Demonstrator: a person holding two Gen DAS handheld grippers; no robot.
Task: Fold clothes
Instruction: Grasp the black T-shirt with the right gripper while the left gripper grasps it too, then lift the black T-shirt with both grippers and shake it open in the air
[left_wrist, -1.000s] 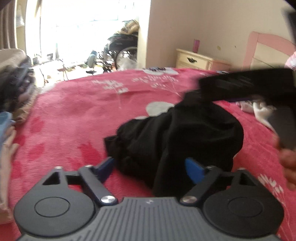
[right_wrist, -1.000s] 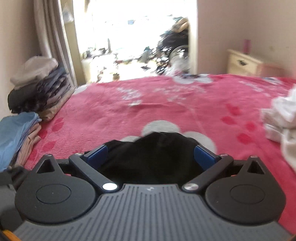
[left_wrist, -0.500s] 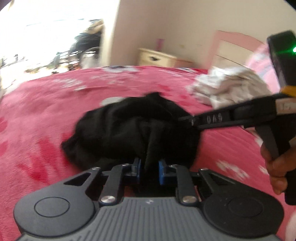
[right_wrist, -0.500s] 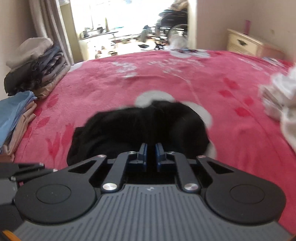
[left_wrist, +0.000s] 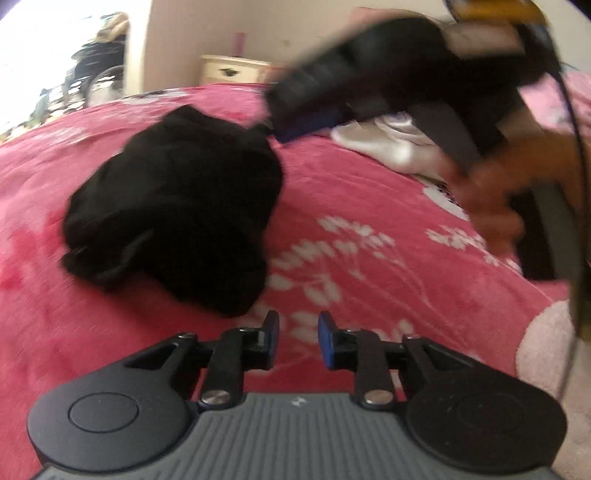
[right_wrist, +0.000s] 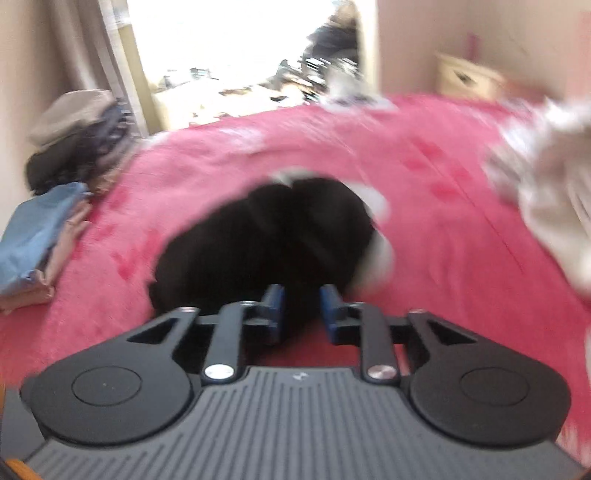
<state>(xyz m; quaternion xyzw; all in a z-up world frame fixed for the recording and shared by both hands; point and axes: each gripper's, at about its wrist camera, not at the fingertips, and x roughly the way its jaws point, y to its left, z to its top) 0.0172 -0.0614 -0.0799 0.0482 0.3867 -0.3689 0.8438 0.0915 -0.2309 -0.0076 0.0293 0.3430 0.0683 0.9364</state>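
Already your black garment (left_wrist: 173, 199) lies bundled, unfolded, on the bed (left_wrist: 369, 258); both grippers' fingers (left_wrist: 272, 328) stand apart, empty, with white clothes (right_wrist: 550, 192) waiting.

I read this as a home bedroom: red floral bedspread (left_wrist: 369, 206), cream nightstand (left_wrist: 236, 70), folded clothes stack (right_wrist: 70, 136) by the curtain (right_wrist: 107, 55).

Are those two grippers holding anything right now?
No. The left gripper and right gripper are open, and the black garment lies loose on the bed.
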